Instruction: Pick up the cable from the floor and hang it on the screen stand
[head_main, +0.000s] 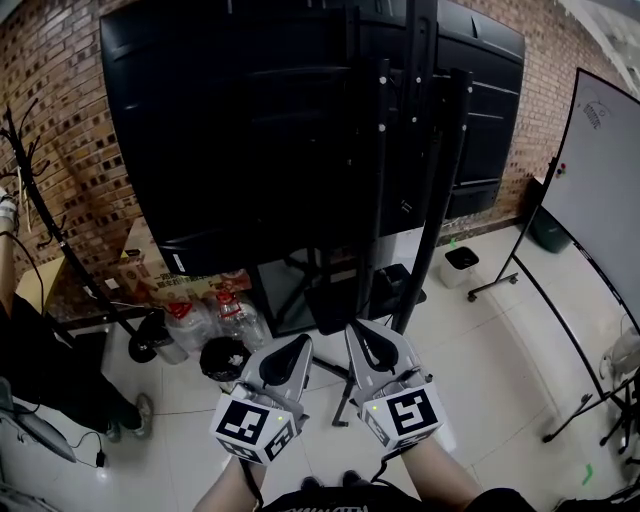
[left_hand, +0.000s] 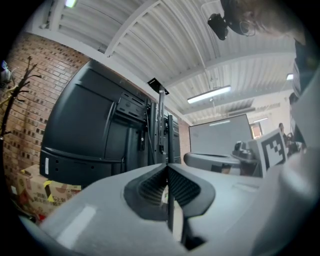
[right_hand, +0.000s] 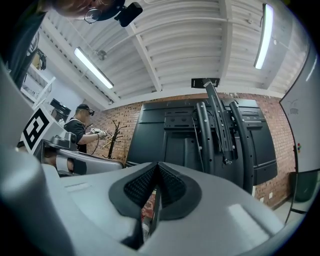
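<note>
The black screen faces away from me on its stand, whose dark posts drop to the tiled floor. Both grippers hover side by side low in the head view, in front of the stand's foot. My left gripper is shut with nothing between its pads. My right gripper is shut and empty as well, pointing up at the stand's mounting rails. A thin dark cable lies on the floor at the far left, well away from both grippers.
A wheeled whiteboard stands at the right, with a small black bin near the wall. Water bottles, a cardboard box and a coat rack crowd the left. A person stands at the far left.
</note>
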